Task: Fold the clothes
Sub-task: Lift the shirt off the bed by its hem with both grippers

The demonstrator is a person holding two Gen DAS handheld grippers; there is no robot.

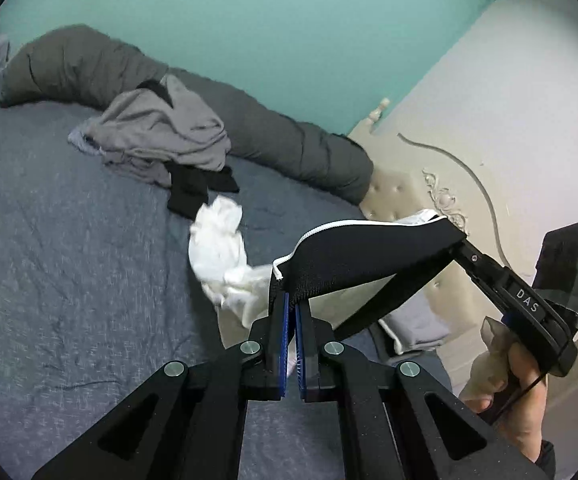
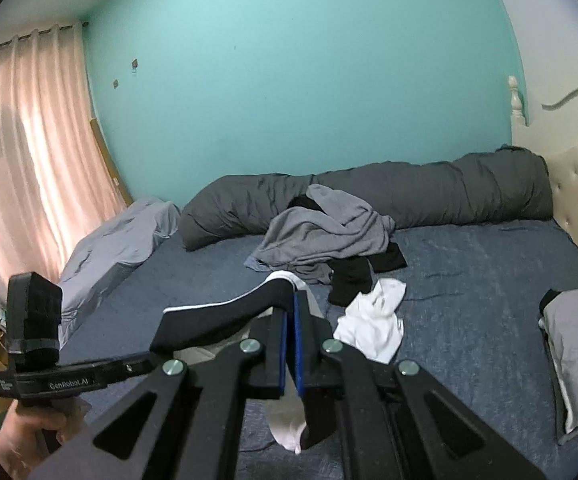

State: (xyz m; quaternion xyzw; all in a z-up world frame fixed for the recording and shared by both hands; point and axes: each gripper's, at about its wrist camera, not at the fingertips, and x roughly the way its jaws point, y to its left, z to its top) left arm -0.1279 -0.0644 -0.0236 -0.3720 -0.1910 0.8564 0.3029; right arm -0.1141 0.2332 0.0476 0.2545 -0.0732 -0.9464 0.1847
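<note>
black garment (image 1: pixel 369 256) stretched in air over the bed (image 1: pixel 69 280), long axis gripper to gripper | left gripper (image 1: pixel 291 312) clamped on one end | right gripper (image 2: pixel 291 312) clamped on the other | unfolded heap (image 2: pixel 329 232) toward far edge

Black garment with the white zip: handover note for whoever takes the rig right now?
Left tongs: shut on one end of the black garment.
Right tongs: shut on its other end. It hangs stretched between the two, above the bed.
Waiting on the bed: white garment crumpled, black piece, grey clothes pile against the dark rolled duvet.
Done: black garment picked up and spread; no fold visible yet.
Left: fold it, set it down, then the rest.
</note>
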